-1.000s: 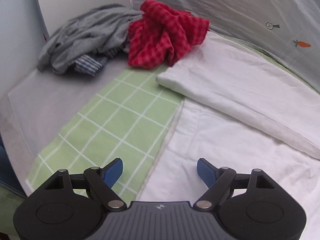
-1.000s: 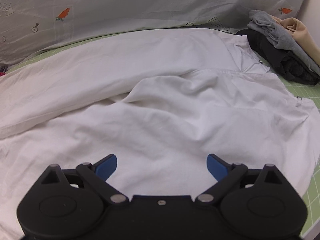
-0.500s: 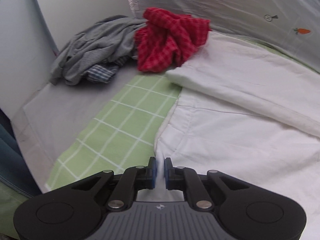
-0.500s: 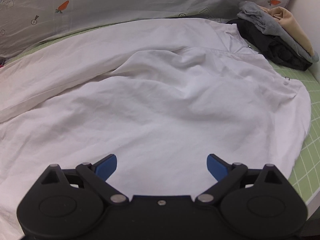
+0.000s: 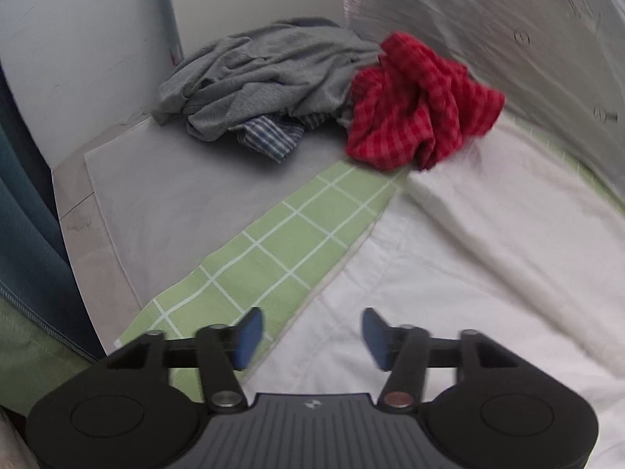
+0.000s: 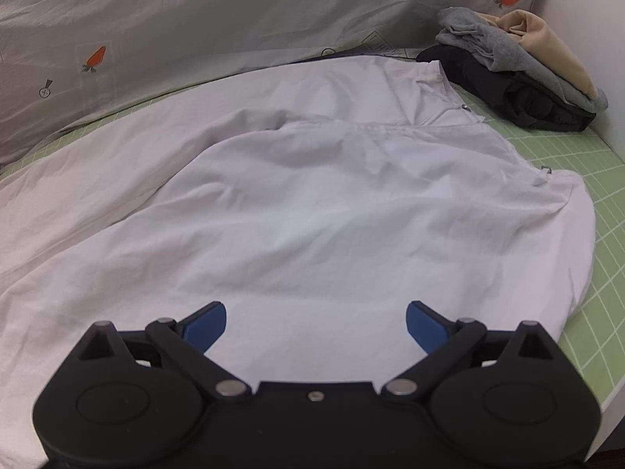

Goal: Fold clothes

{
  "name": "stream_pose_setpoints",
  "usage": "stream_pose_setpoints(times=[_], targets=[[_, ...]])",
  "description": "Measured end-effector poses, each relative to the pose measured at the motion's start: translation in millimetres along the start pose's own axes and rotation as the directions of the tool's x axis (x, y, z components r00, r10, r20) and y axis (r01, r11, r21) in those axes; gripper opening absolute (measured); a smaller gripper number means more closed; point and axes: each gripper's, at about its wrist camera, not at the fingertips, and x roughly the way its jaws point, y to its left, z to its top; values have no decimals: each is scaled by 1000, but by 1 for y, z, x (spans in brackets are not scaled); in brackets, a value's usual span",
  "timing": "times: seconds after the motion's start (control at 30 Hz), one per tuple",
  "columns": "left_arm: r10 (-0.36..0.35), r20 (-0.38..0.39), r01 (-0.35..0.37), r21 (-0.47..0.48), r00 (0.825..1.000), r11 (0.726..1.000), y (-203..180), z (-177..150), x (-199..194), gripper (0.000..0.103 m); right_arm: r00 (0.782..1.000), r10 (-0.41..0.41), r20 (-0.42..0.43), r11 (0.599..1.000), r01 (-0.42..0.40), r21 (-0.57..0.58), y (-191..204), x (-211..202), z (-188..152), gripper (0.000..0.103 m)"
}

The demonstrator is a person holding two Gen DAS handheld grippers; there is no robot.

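Note:
A large white garment [image 6: 312, 195] lies spread on the green grid mat [image 6: 566, 156], one part folded over along the far side. Its left edge shows in the left wrist view [image 5: 468, 265] beside the mat [image 5: 281, 246]. My left gripper [image 5: 308, 332] is open and empty, hovering over the garment's hem edge. My right gripper [image 6: 316, 322] is open and empty, just above the near part of the white garment.
A crumpled red checked cloth [image 5: 418, 105] and a grey garment heap [image 5: 265, 74] over a blue striped one lie at the far left. A folded stack of grey, tan and black clothes [image 6: 519, 74] sits far right. Grey carrot-print fabric [image 6: 195, 19] backs the mat.
My left gripper shut at the white garment's hem half a second ago and has now opened again, drawn back a little. My right gripper stayed open and pulled back slightly.

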Motion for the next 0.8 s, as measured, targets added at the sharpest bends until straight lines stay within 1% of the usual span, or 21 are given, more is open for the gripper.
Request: stream_pose_setpoints(times=[0.03, 0.07, 0.13, 0.17, 0.23, 0.37, 0.43, 0.53, 0.6, 0.67, 0.77, 0.8], targets=[[-7, 5, 7, -11, 1000, 1000, -4, 0, -3, 75, 1000, 3, 6, 1000, -3, 0, -2, 2, 4, 103], [-15, 9, 15, -21, 1000, 1000, -8, 1, -7, 77, 1000, 10, 10, 1000, -10, 1, -5, 4, 9, 103], [-28, 1, 28, -15, 1000, 999, -25, 1, -13, 86, 1000, 26, 14, 1000, -26, 5, -11, 11, 20, 103], [-31, -5, 31, -3, 1000, 1000, -36, 1, -15, 87, 999, 33, 17, 999, -34, 11, -14, 13, 26, 103], [-38, -19, 38, 31, 999, 999, -60, 0, -20, 87, 999, 43, 29, 999, -44, 23, -21, 18, 39, 103], [-85, -36, 90, 133, 996, 987, -117, 1, -23, 87, 997, 54, 54, 998, -57, 42, -34, 33, 70, 103], [-99, -38, 104, 197, 994, 975, -148, 4, -18, 87, 997, 54, 63, 998, -57, 41, -39, 45, 84, 103], [-112, -41, 119, 298, 993, 947, -193, 11, -9, 87, 997, 36, 64, 999, -36, 6, -39, 68, 108, 103], [-119, -48, 128, 334, 992, 934, -218, 22, 1, 87, 998, 40, 50, 999, -39, -23, -38, 85, 128, 103], [-122, -57, 134, 364, 991, 921, -245, 34, 13, 87, 997, 37, 61, 999, -34, -42, -37, 102, 150, 103], [-118, -49, 128, 399, 992, 908, -285, 58, 37, 87, 996, 2, 88, 997, 5, -72, -34, 131, 188, 103], [-117, -44, 125, 401, 992, 908, -295, 66, 46, 87, 995, -9, 97, 997, 17, -78, -33, 142, 200, 103]])
